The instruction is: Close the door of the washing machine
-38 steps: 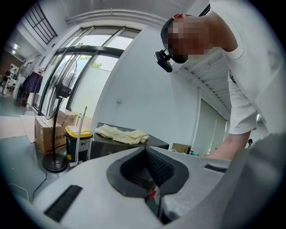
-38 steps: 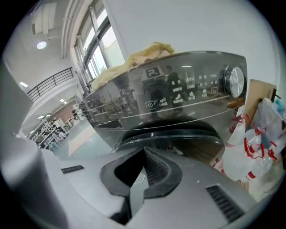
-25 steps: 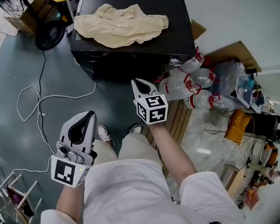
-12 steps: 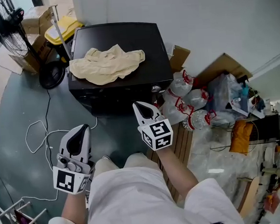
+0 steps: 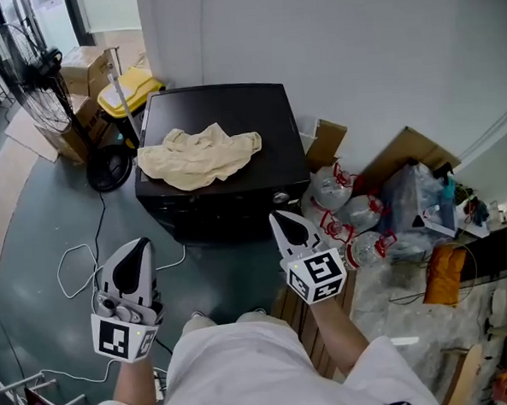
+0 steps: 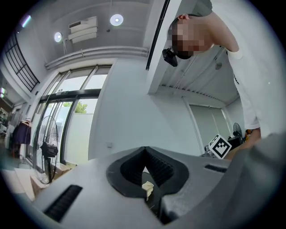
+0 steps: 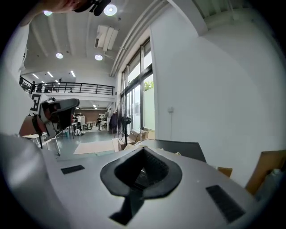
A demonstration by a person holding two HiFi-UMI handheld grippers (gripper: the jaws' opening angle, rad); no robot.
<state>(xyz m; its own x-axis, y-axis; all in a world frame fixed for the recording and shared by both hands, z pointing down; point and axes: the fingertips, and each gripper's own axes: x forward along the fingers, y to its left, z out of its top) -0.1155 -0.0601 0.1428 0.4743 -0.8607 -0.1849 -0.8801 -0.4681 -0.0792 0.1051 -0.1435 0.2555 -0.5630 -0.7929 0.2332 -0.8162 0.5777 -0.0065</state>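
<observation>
The washing machine stands at your 12 o'clock against the wall. It is a black box with a beige cloth lying crumpled on its top. The front panel, where the door would be, faces you at the machine's 6 o'clock. It is dark and steeply foreshortened from the head view, and no door leaf shows swinging out from it. The door therefore reads as flush with the front, though you cannot confirm a latch from here.

Your left gripper hangs in the air at the machine's 7 o'clock, and your right gripper at its 5 o'clock, just short of the front corner. Neither touches the machine. Each gripper's own view shows its jaws together, with nothing between them.

Judged from this, the closing step looks either done or not engaged, since both tools stand off the door. If the door still needs seating, the next move calls for a closed gripper tip pressed flat against the front panel. Push toward 12 o'clock and keep clear of the bagged bottles at 3 o'clock.
</observation>
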